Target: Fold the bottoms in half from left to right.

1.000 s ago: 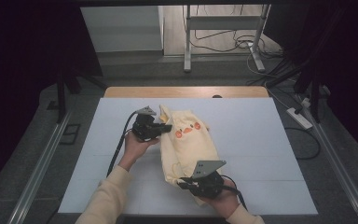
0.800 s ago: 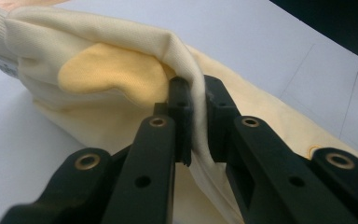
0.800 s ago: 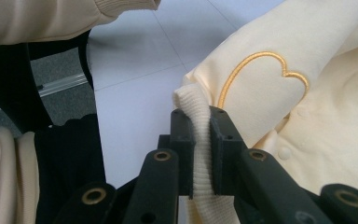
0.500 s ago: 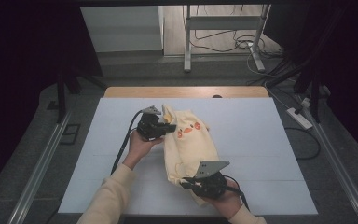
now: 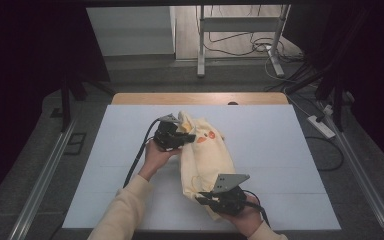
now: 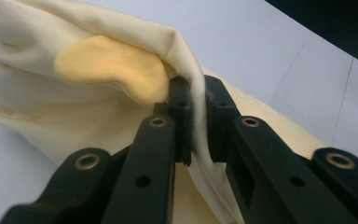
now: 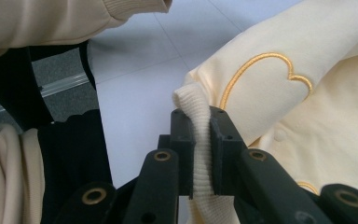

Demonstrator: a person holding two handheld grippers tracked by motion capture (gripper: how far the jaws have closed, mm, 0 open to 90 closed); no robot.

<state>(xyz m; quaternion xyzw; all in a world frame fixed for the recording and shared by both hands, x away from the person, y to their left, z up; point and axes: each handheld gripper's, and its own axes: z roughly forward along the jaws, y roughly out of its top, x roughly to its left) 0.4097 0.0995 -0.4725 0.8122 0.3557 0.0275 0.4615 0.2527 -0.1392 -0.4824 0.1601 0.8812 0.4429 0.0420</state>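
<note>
High view: your garment [image 5: 207, 157] lay bunched mid-desk [image 5: 290, 150].
Left tool [image 5: 186, 137]: you had it clamped on the garment's far fold.
Right tool [image 5: 203, 199]: you pinched its ribbed hem, near edge.

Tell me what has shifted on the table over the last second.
The left hand-held gripper has carried the far end of the cream garment a little toward the right, so the cloth bunches more and partly folds over its orange print. The right hand-held gripper stays clamped on the ribbed near edge, in the same spot. Both grips unchanged.
</note>
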